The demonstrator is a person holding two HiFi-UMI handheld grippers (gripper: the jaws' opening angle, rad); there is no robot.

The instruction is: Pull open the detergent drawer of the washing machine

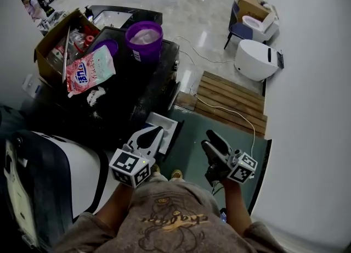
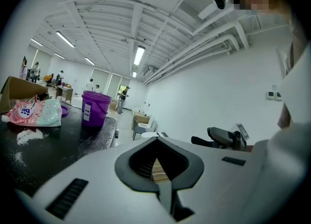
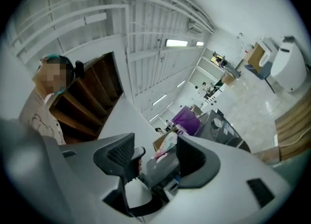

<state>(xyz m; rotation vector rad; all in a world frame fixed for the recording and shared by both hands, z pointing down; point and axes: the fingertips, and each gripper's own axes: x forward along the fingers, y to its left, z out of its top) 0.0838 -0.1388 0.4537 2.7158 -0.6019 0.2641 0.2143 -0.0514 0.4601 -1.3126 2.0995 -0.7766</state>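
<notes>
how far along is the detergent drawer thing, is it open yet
Done: a white drawer looks pulled out of the front of the black washing machine.
In hand: nothing. The left gripper has its jaws together and empty. The right gripper has its jaws apart and empty, away from the machine.
Left: probably nothing, though I can't tell whether the drawer is fully out.

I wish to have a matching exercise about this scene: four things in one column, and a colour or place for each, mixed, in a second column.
Things:
1. bucket
2. detergent bag
3. wooden pallet
4. cardboard box

Descriptions:
A. slatted, on the floor
B. purple
C. pink and pale green, lying flat
D. brown, at the left edge of the black top

Pairs: 1-B; 2-C; 3-A; 4-D
</notes>
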